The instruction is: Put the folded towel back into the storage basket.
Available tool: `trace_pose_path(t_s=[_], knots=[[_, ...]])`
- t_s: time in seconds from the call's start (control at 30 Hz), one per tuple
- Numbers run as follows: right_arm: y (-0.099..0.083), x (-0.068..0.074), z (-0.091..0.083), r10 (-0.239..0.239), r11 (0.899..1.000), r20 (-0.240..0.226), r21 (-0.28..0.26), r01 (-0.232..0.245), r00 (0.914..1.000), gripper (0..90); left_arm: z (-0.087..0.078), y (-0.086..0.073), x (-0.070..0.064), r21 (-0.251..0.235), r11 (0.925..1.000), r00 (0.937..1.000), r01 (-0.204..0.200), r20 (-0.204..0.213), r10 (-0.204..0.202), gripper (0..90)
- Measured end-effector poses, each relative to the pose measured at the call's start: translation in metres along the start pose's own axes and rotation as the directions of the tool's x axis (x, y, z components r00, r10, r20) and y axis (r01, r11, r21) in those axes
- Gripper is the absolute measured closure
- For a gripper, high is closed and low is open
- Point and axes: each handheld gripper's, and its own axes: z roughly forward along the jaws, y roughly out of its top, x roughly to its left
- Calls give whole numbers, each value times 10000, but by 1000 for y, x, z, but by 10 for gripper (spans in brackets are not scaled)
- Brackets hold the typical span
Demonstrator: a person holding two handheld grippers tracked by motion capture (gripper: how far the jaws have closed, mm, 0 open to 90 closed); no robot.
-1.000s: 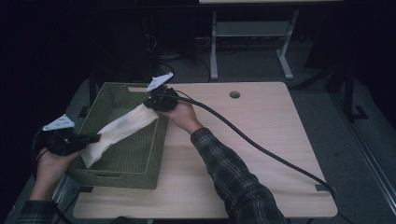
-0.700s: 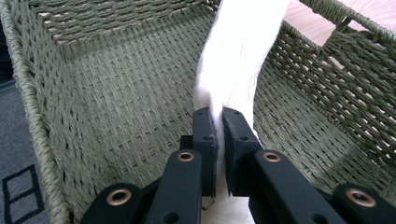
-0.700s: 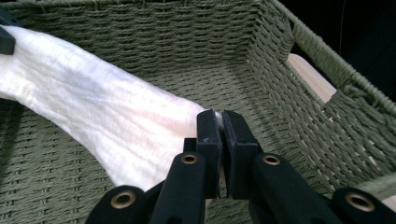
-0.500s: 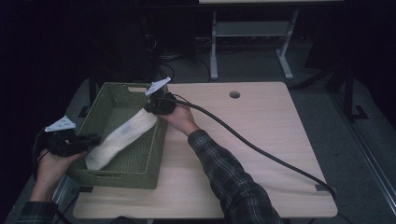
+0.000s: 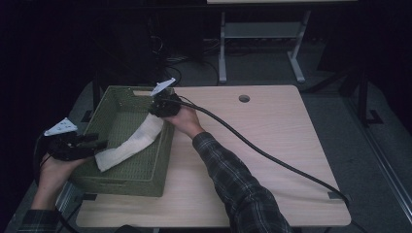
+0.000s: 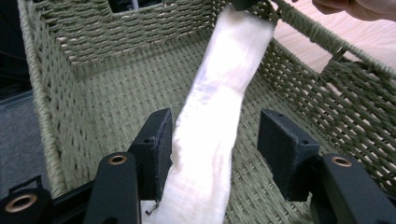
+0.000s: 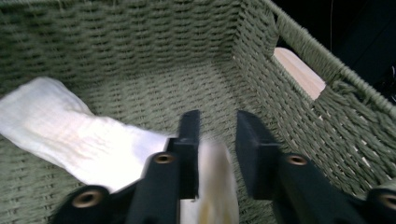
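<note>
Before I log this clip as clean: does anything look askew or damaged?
Nothing damaged. The white cloth spans the green basket slantwise, one end over its near-left rim by the left gripper, the other at the right gripper.

A cream-white cloth [image 6: 219, 116] runs between the black jaws of the left tool [image 6: 212, 144], over an olive-green woven basket [image 6: 93, 93]. Pale wood-grain desk [image 5: 272, 145]; dark plaid sleeve [image 5: 238, 184].

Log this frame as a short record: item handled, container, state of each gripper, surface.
item: white cloth, a folded strip stretched over the basket
container: green woven basket, at the table's left end
left gripper: jaws apart, cloth running between them
right gripper: jaws slightly apart around the cloth's other end; grip unclear
surface: light wooden table
</note>
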Motion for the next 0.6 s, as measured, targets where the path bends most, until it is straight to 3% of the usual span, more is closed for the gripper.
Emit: trace_pose_path(t_s=[0.27, 0.6], knots=[[4, -3, -18, 277, 9996, 120, -108, -276, 9995, 586, -1, 8, -8, -219, 9997, 9999, 131, 53, -130, 432], [-16, -20, -60, 784, 9966, 282, -294, -776, 9965, 565, 11, 30, -37, -412, 9990, 9997, 172, 183, -165, 414]])
